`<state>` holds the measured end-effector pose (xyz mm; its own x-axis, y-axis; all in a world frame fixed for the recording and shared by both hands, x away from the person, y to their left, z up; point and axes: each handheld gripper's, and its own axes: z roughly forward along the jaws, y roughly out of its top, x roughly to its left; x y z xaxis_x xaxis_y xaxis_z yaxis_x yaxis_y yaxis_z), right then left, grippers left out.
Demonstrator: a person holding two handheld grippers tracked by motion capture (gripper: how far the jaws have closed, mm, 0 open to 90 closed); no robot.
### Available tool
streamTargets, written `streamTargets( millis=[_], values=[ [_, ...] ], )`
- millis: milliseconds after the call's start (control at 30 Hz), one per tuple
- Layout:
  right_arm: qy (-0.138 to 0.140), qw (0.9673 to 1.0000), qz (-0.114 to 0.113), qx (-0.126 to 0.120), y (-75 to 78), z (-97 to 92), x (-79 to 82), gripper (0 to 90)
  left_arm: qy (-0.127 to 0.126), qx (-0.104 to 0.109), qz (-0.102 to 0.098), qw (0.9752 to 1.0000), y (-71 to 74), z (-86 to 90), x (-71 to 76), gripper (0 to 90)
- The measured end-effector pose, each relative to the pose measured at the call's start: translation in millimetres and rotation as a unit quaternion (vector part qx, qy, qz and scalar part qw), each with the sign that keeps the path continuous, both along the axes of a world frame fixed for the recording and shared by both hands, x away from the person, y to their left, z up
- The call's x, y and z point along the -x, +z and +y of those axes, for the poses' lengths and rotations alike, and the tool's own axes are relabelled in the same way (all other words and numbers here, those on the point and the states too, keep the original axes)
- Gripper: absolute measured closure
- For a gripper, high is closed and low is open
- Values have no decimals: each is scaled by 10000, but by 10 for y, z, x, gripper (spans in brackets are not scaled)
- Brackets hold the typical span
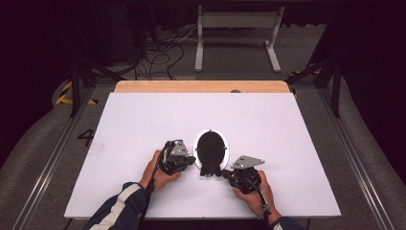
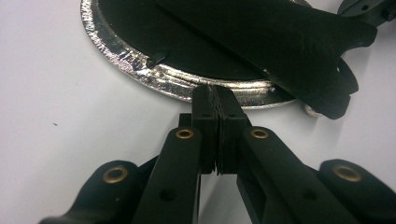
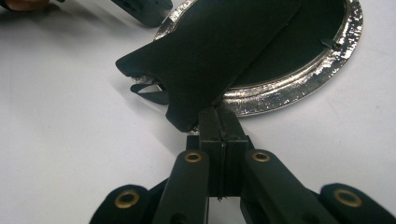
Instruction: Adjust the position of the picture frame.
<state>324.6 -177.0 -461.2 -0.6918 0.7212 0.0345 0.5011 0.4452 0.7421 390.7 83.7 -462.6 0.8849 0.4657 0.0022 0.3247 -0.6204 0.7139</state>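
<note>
An oval picture frame (image 1: pixel 196 143) lies face down near the table's front, with a silver rim (image 2: pixel 140 65) (image 3: pixel 299 88) and a black back. Its black easel stand (image 2: pixel 280 42) (image 3: pixel 215 51) slants across the back, and its foot reaches past the rim. My left gripper (image 1: pixel 191 160) (image 2: pixel 217 93) is shut, tips against the rim's near edge, with nothing seen between the pads. My right gripper (image 1: pixel 224 173) (image 3: pixel 219 114) is shut too. Its tips meet the stand's lower edge, and I cannot tell whether they pinch it.
The white table top (image 1: pixel 143 120) stretches wide on all sides of the frame, with a wooden strip (image 1: pixel 201 86) along its far edge. Beyond stand a white bench frame (image 1: pixel 237 33) and loose cables (image 1: pixel 158 57) on the floor.
</note>
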Motion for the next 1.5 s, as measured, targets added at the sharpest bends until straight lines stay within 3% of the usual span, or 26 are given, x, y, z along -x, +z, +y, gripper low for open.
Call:
streamTargets(
  millis=[133, 333, 467, 633, 767, 867, 1100, 1133, 1167, 1200, 1300, 1400, 1500],
  values=[
    [96, 9999, 28, -46, -4, -20, -21, 900, 40, 99, 106, 9999, -9, 12, -6, 884],
    [239, 9996, -7, 116, 15, -5, -48, 900, 39, 196, 168, 9997, -20, 22, -19, 887],
    [269, 9996, 7, -20, -2, -39, -56, 899, 2, 181, 178, 9997, -14, 11, -43, 887],
    [236, 9994, -199, 155, 12, -33, -42, 840, -29, 274, 225, 9994, -25, 20, -62, 874],
    [251, 9994, -234, 61, 39, -44, -58, 808, -28, 194, -34, 9998, 26, 31, -45, 831],
    [314, 9991, -266, 95, 53, -56, -35, 798, 6, 310, -318, 9990, 133, 80, -5, 794],
    [432, 9985, -344, 40, 164, -103, 13, 748, 107, 338, -730, 9967, 295, 357, 238, 600],
    [462, 9983, -363, 24, 175, -104, 23, 743, 238, 409, -827, 9954, 320, 465, 319, 561],
    [462, 9983, -363, 24, 175, -104, 23, 743, 238, 409, -827, 9954, 320, 465, 319, 503],
    [574, 9977, -356, 66, 194, -96, 47, 725, 371, 427, -877, 9945, 329, 604, 399, 464],
    [669, 9971, -330, 173, 197, -82, 61, 709, 467, 427, -881, 9941, 312, 751, 482, 383],
    [757, 9963, -246, 309, 205, -58, 63, 686, 670, 306, -900, 9932, 247, 1022, 632, 329],
    [746, 9964, -178, 368, 205, -56, 46, 666, 818, 396, -785, 9928, 205, 1155, 694, 286]
  ],
)
